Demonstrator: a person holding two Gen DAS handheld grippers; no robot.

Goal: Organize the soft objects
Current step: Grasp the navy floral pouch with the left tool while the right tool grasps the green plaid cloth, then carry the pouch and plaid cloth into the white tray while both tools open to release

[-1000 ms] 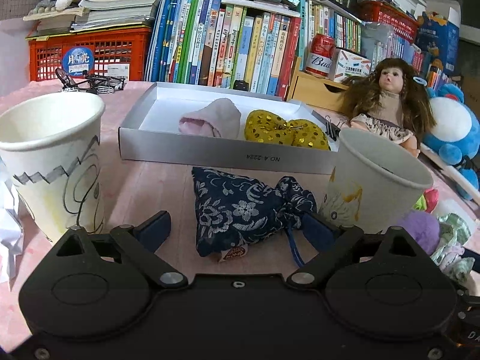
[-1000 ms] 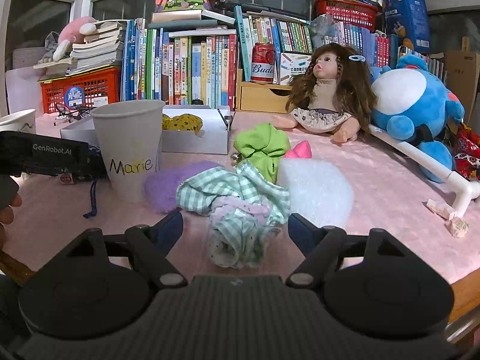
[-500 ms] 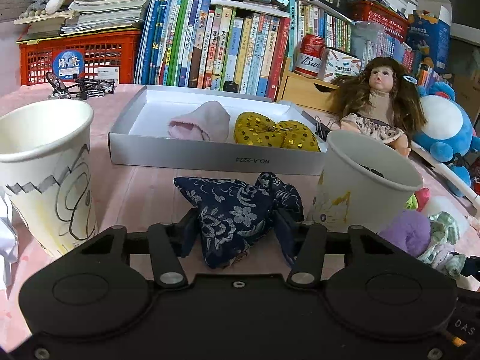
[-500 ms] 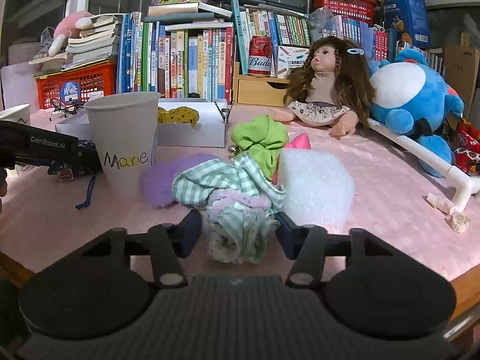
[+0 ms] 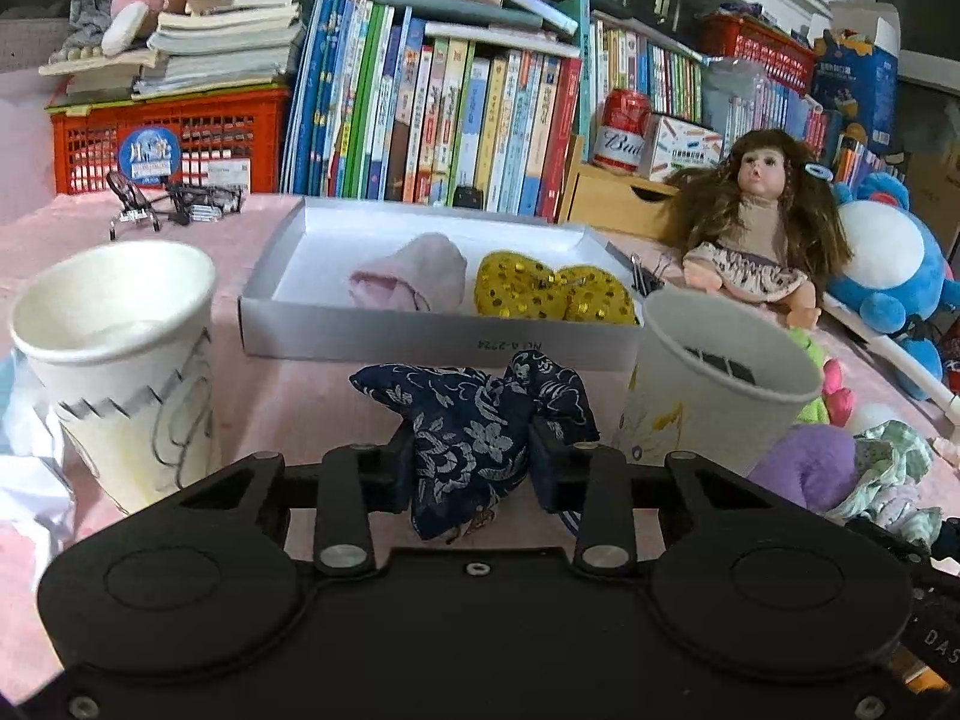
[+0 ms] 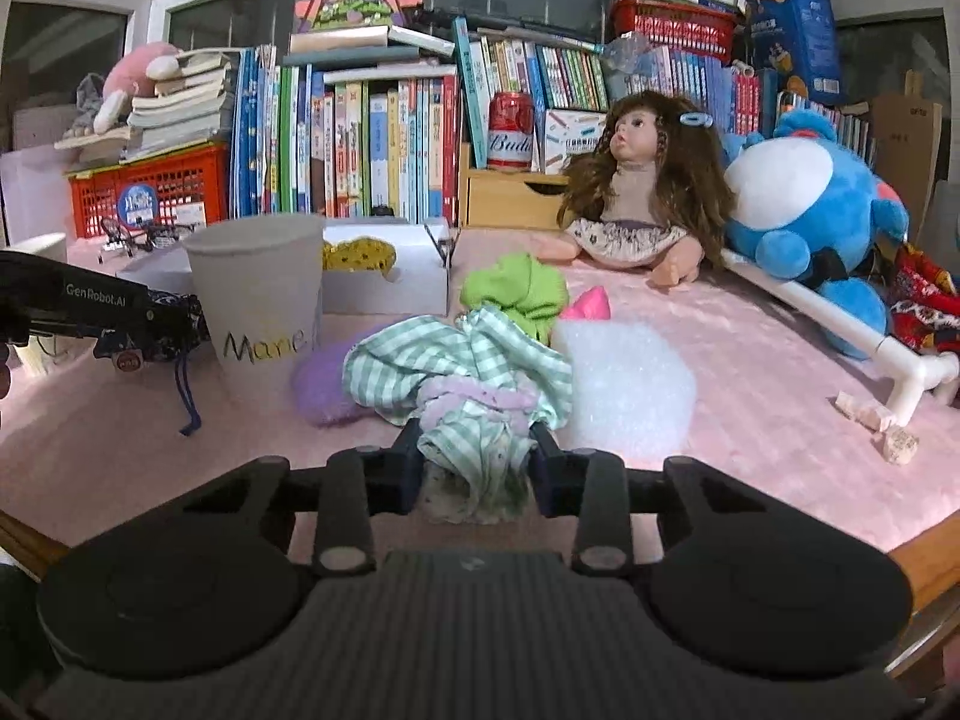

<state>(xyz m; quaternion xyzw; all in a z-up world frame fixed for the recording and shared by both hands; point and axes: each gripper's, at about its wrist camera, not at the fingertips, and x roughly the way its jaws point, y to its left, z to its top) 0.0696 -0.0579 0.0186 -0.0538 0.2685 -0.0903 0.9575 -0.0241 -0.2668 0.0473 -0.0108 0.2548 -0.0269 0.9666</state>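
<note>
A navy floral pouch lies on the pink cloth in front of the white tray. My left gripper is closing its jaws and both pads press into the pouch. In the tray lie a pink cloth bundle and a yellow sequinned bow. My right gripper is also closing, its pads squeezing a green checked cloth with a lilac frill. The left gripper and the pouch show at the left edge of the right wrist view.
Paper cups stand left and right of the pouch; the right one reads "Marie". Around the checked cloth lie a purple pom, a white foam block and a green cloth. A doll, blue plush and books stand behind.
Both grippers went from wide open to closed in: the left onto the navy pouch, the right onto the checked cloth. Both cloths bunched up between the pads. Neither hand shifted much.
</note>
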